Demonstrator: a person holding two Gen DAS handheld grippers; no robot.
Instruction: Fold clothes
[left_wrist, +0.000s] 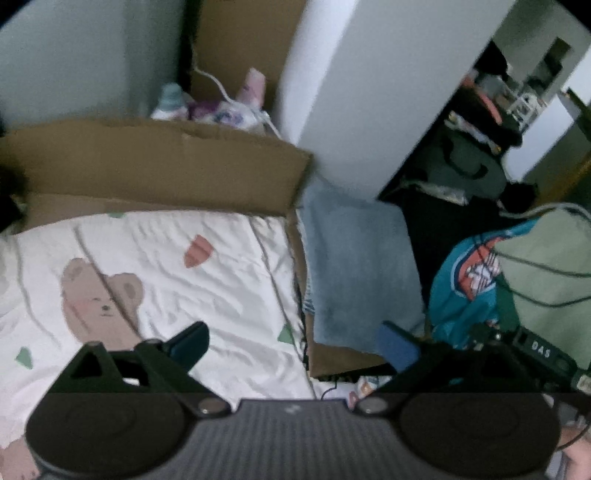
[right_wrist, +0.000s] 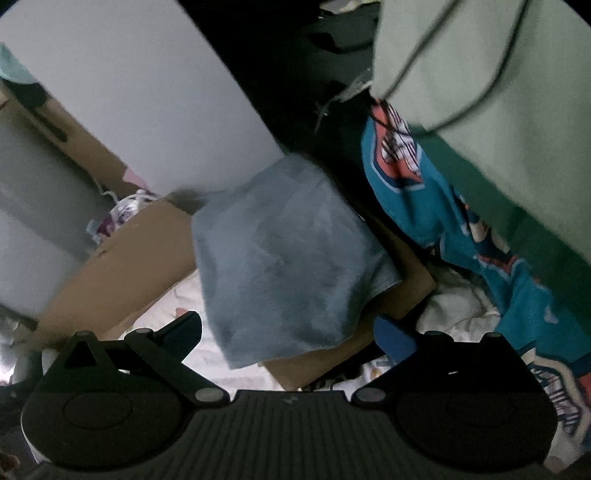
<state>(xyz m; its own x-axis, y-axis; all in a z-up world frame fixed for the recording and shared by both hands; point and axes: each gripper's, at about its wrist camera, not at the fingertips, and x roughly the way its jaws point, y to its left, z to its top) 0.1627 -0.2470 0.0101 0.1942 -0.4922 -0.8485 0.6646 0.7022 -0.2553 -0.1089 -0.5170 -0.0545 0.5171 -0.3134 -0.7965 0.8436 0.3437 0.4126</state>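
Observation:
A folded grey-blue cloth (left_wrist: 358, 266) lies flat over the edge of a cardboard box (left_wrist: 147, 162), beside a white sheet with a bear print (left_wrist: 147, 280). My left gripper (left_wrist: 293, 341) hangs above the sheet and the cloth's near edge, open, with nothing between its blue fingers. In the right wrist view the same grey-blue cloth (right_wrist: 288, 254) sits below my right gripper (right_wrist: 288, 332), which is open and empty, well clear of the fabric. A teal patterned garment (right_wrist: 424, 192) lies crumpled to the right of the cloth.
A pale green garment (right_wrist: 480, 74) with dark cables across it fills the right side. A white panel (left_wrist: 369, 92) stands behind the cloth. Bottles and packets (left_wrist: 221, 107) sit behind the box. Dark clutter (left_wrist: 472, 158) lies at the far right.

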